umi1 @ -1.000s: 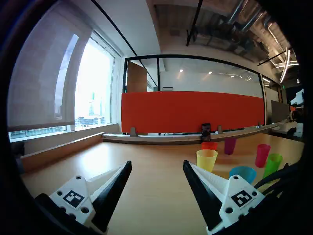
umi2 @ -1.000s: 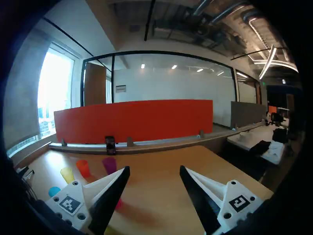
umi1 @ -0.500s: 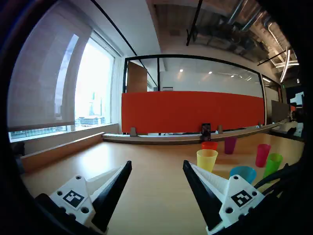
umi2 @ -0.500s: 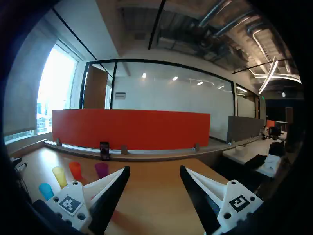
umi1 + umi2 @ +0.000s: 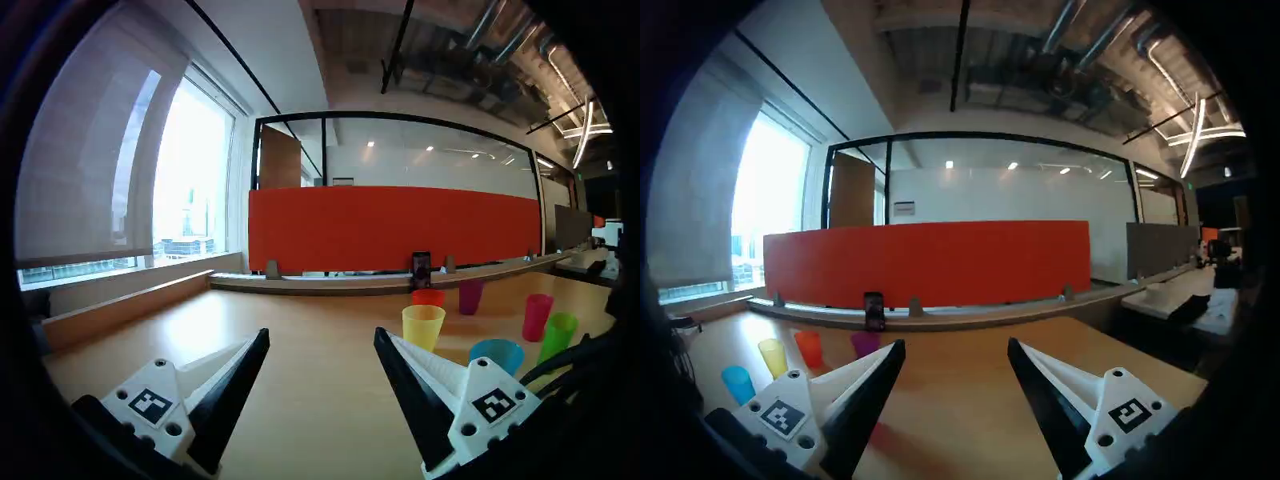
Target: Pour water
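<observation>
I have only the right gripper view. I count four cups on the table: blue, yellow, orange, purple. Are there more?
Observer: Yes, the left gripper view adds a pink cup and a green cup.
Operator: Where do they stand?
Observer: Side by side, right of the blue cup in that view, with the green cup nearer the camera.
Operator: And the jaws on that side?
Observer: The left gripper is open and holds nothing.

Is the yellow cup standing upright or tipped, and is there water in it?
Upright: the yellow cup stands on its narrow base on the table, rim up. Whether it holds water, cannot tell.
</observation>
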Action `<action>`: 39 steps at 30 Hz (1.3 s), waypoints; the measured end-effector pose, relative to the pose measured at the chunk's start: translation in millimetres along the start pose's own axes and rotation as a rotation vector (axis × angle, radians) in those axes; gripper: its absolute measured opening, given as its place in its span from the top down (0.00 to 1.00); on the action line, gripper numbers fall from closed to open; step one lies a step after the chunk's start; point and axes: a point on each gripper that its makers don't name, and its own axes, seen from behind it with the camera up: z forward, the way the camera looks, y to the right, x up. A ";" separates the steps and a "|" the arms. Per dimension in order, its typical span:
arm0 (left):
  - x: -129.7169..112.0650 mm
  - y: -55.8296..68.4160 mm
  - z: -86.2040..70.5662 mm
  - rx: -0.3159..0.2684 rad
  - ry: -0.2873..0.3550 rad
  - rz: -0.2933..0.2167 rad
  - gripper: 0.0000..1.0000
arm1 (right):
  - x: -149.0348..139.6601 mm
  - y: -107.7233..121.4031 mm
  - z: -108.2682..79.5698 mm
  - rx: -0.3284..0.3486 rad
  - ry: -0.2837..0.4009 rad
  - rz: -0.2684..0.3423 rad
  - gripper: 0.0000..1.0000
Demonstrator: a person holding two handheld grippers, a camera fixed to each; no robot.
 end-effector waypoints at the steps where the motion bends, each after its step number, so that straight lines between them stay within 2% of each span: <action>1: 0.0 0.0 -0.1 0.000 0.000 0.000 0.03 | -5.4 -0.3 0.9 0.006 0.000 0.008 0.00; 9: -0.2 0.0 0.2 0.000 0.000 0.000 0.03 | -36.5 -3.3 6.8 0.036 -0.004 0.052 0.01; 24: 0.1 -1.1 0.5 0.000 0.000 0.000 0.03 | -57.5 -15.3 0.1 0.053 0.005 -0.021 0.01; 39: -0.1 -1.4 1.3 0.000 0.000 0.000 0.03 | -69.5 -26.7 -0.5 0.064 -0.022 -0.046 0.01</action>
